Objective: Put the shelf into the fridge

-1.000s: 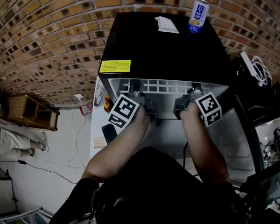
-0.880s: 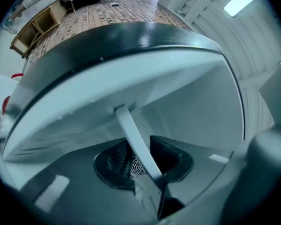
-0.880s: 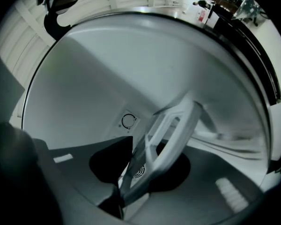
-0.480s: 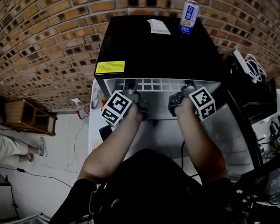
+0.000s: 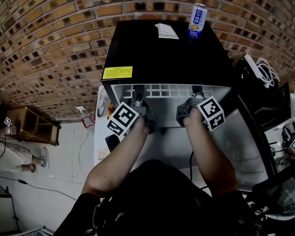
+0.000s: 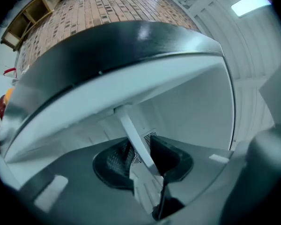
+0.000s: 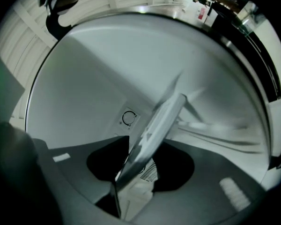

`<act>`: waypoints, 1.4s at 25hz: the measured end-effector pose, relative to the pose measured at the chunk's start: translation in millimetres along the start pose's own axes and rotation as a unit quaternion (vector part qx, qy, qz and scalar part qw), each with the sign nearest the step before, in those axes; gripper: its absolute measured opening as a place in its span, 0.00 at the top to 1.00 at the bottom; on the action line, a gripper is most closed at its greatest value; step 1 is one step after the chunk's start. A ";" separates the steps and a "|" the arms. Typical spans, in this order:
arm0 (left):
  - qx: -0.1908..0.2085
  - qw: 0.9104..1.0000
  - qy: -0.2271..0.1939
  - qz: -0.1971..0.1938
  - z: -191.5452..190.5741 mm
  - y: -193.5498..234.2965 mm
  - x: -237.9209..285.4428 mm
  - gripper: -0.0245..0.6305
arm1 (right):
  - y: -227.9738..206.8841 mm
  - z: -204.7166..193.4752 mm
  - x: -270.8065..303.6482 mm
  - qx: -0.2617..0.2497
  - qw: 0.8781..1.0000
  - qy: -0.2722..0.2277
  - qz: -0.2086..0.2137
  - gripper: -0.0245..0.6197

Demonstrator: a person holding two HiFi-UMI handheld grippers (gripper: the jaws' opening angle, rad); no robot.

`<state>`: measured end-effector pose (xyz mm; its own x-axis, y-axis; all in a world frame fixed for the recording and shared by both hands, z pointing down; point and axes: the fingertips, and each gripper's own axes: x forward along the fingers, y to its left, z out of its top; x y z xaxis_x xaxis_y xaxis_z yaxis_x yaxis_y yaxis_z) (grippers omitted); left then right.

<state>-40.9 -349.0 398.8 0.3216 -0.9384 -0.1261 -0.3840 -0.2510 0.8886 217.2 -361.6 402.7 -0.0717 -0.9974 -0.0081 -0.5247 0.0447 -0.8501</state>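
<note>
— Where is the shelf (image 5: 164, 91)?

— At the open front of the fridge (image 5: 167, 53), just under the black top. Its white grid shows along the edge of the opening, and its front rim sits in both grippers.

— How is the left gripper (image 6: 139, 153) set?

— Narrow and clamped. In its own view a white bar of the shelf runs between the two pads, and they press on it from either side.

— And the right gripper (image 7: 140, 165)?

— Its jaws are opening. The shelf's rim is between them, slanting up and blurred, with a dark gap on each side, so the pads are not pressing on it.

— Where are the two grippers on the shelf?

— Along the front rim, left gripper near the left end, right gripper near the right end, well apart.

— What's on top of the fridge?

— A can (image 5: 197, 20) stands upright at the back right, a white card (image 5: 166, 31) lies just beside it to the left, and a yellow label (image 5: 117, 73) is stuck near the front left corner.
</note>
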 end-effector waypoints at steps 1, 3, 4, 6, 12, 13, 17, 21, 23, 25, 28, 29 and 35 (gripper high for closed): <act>0.000 1.000 0.001 0.000 -0.1 -0.5 -0.2 0.82 | 0.4 -0.6 -2.5 0.005 1.000 -0.001 0.002 0.71; -0.004 1.000 -0.001 0.003 -0.1 -2.0 -1.6 0.83 | 2.3 -1.5 -5.9 0.008 1.000 0.000 0.005 0.72; -0.006 1.000 -0.002 0.004 0.1 -2.6 -2.8 0.84 | 3.4 -2.6 -7.4 0.008 1.000 0.001 0.007 0.72; -0.008 1.000 -0.003 0.003 0.3 -3.4 -4.5 0.85 | 5.0 -5.2 -10.3 0.009 1.000 0.004 0.009 0.72; -0.013 1.000 0.005 -0.001 -1.8 -3.9 -5.2 0.85 | 7.5 -9.2 -16.1 0.019 1.000 0.010 0.017 0.72; -0.014 1.000 0.006 -0.002 -2.0 -4.1 -5.7 0.85 | 7.8 -9.7 -16.8 0.020 1.000 0.011 0.018 0.72; -0.006 1.000 0.014 -0.004 -4.5 -5.4 -9.1 0.84 | 8.4 -10.5 -21.2 0.018 1.000 0.013 0.021 0.72; 0.001 1.000 0.023 -0.006 -8.4 -8.9 -16.8 0.83 | 9.8 -11.5 -27.2 0.015 0.999 0.018 0.026 0.72; 0.002 1.000 0.027 -0.013 -10.7 -11.9 -22.9 0.82 | 10.7 -11.1 -31.8 0.014 0.999 0.019 0.030 0.72; -0.001 0.999 0.030 -0.024 -13.4 -15.4 -30.4 0.83 | 11.2 -9.8 -37.7 0.014 0.999 0.020 0.032 0.72; -0.003 0.999 0.033 -0.035 -18.0 -17.4 -43.4 0.84 | 12.2 -9.0 -47.5 0.018 0.999 0.020 0.038 0.74; 0.001 0.999 0.035 -0.037 -19.4 -17.8 -47.6 0.84 | 12.1 -8.8 -51.0 0.018 0.999 0.019 0.040 0.74; 0.054 0.996 0.048 -0.043 -26.3 -28.3 -63.9 0.84 | 16.5 -7.9 -68.9 -0.005 0.998 0.023 0.052 0.74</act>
<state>-27.8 -275.7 393.3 0.4372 -0.8865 -0.1514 -0.4415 -0.3582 0.8227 206.7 -291.7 393.4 -0.1656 -0.9836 -0.0712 -0.5208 0.1486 -0.8406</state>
